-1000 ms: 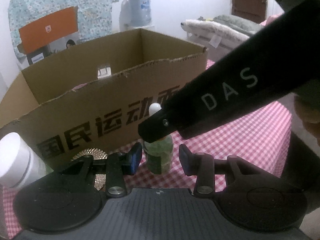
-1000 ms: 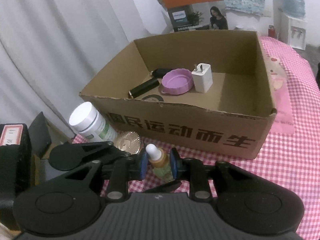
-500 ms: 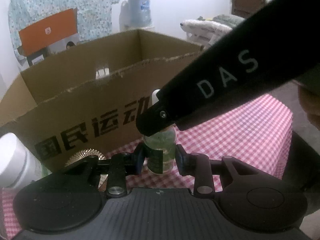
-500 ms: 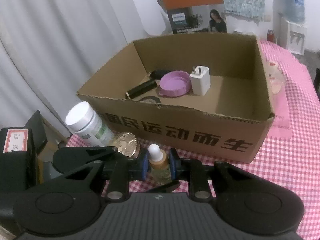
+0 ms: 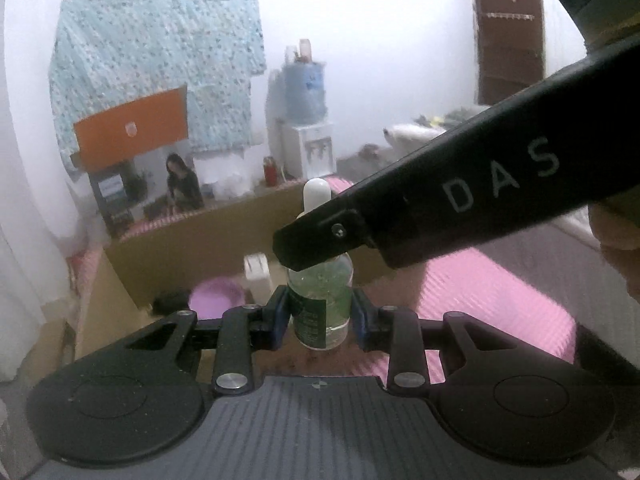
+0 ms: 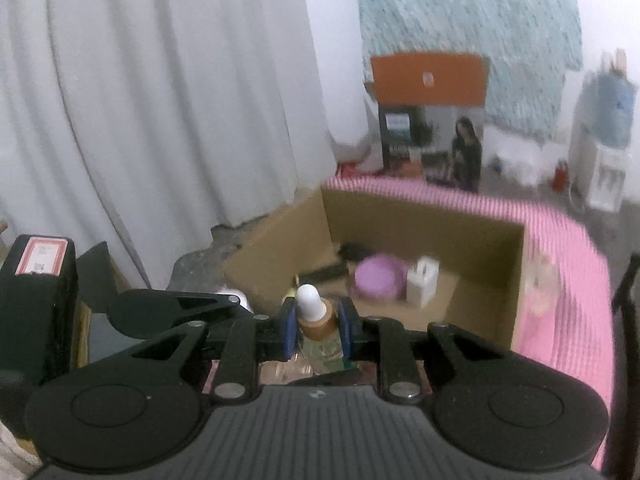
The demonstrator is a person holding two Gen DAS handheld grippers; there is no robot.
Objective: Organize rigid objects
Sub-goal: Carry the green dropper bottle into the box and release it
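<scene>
Nearest to me, both tongs are clamped on one dropper bottle (image 5: 320, 312). The left tongs (image 5: 320, 318) press their pads on the glass body; the right tongs (image 6: 318, 330) pinch the brown collar under the white bulb. In the left view the right tool crosses in front of the bottle's neck.

What has changed: a second ago the bottle stood on the checked cloth (image 6: 560, 280) against the outside of the cardboard box (image 6: 480, 248), with the left jaws only just drawing in around it. Now both grips are set and the bottle is in the air, upright, above the near edge of the box. The near wall with its printing has dropped out of both views, and I look straight down onto the box floor. I judge the lift complete; what remains is to carry the bottle over the edge, lower it to a free patch of floor and release both grips together.

Count, near to far:
- Dropper bottles: one, held.
- Boxes: one, open-topped, on the surface.
- Inside it: one purple lid (image 6: 378, 278), one white plug (image 6: 422, 282) just right of the lid, and two dark items behind and left, too blurred to name.
- Beyond the box: one orange-topped carton (image 6: 430, 120) and one water dispenser (image 5: 306, 128).
</scene>
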